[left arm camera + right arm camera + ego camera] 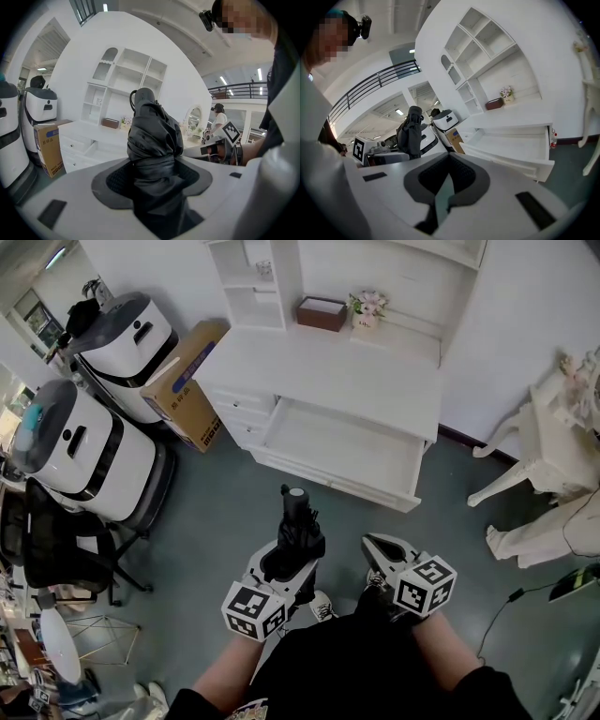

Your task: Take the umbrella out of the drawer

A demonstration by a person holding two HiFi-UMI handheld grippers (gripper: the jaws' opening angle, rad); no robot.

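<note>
Umbrella in the grip: the left hand-held gripper [286, 563] is clamped on the black folded fabric umbrella [298, 526], jaws pressed into its crumpled, glossy canopy. The umbrella stands roughly upright, rounded end on top, over the grey-green floor [216, 512], clear of the open white drawer [347, 451] on the far side. Over on the right, the right hand-held gripper [386, 549] carries nothing; its jaws are drawn together to a thin slit and point towards the drawer. Both forearms reach forward from the near edge, side by side, the two grippers close together but apart. The drawer juts out from under the smooth white surface [328, 367], its flat bottom bare.
</note>
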